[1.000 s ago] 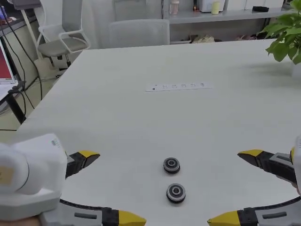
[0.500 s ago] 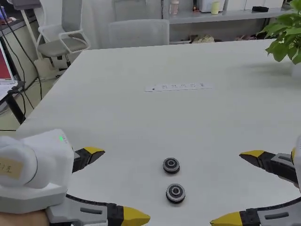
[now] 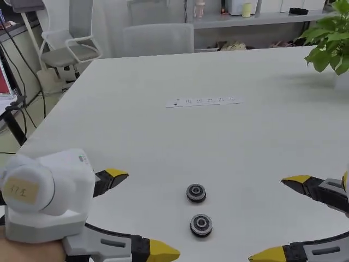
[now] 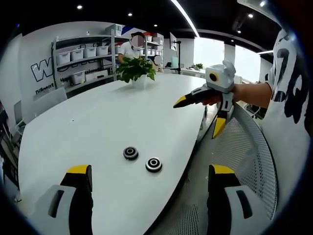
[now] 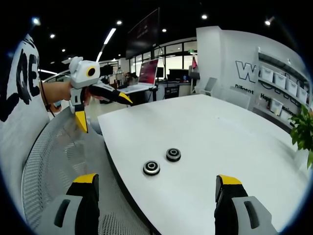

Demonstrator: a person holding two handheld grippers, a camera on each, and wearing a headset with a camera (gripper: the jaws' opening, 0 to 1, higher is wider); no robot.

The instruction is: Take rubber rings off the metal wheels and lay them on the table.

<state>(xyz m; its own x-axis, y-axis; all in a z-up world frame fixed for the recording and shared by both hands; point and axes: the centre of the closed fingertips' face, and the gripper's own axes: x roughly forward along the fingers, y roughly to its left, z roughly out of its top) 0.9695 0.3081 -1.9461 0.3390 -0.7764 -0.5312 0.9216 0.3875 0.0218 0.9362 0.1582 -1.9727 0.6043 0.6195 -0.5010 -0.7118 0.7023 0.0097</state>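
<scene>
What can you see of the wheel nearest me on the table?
Small and round, the near wheel has a black rubber ring around a silvery hub with a dark centre. It lies flat on the white table, near its front edge, apart from the far wheel. Nothing touches it.

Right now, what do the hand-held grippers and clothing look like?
The left hand-held gripper and right hand-held gripper match: pointed black jaws with yellow tips on grey curved arms. The person wears a white T-shirt with black lettering.
</scene>
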